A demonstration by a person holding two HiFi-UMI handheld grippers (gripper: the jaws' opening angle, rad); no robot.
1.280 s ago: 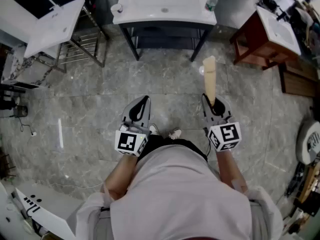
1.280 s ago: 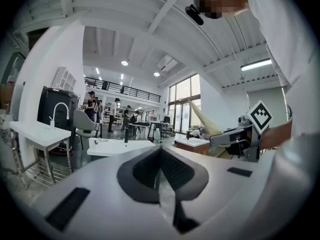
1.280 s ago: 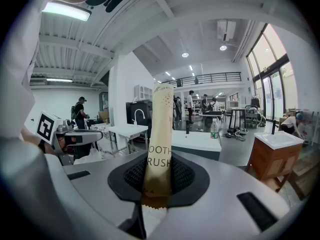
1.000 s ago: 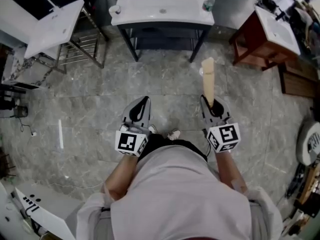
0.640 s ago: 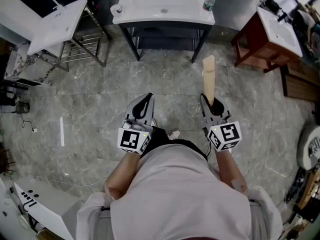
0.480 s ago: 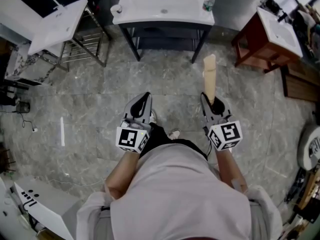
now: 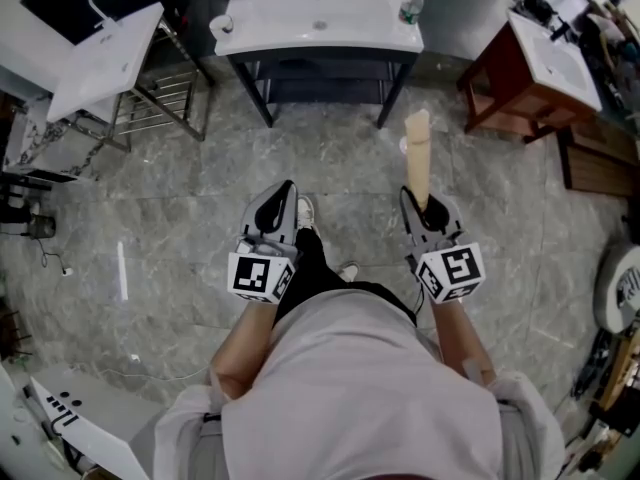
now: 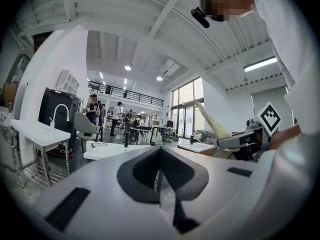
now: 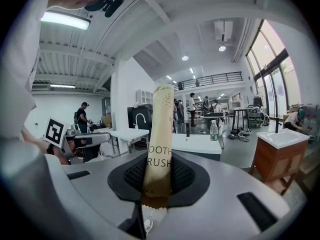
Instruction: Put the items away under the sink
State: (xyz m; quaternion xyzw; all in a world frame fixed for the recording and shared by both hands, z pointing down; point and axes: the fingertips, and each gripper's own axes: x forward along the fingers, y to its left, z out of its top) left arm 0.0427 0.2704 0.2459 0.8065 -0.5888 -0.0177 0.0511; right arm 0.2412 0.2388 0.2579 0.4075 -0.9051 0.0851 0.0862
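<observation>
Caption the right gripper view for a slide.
Right gripper clamps a toothbrush packet by its end; sink and water bottle ahead.

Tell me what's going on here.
A person stands on a tiled floor facing a white sink. The right hand-held gripper is shut on a toothbrush pack, which points toward the sink. The left hand-held gripper is shut with nothing in it. The pack is not yet under the sink. A bottle stands on the sink's right end.
</observation>
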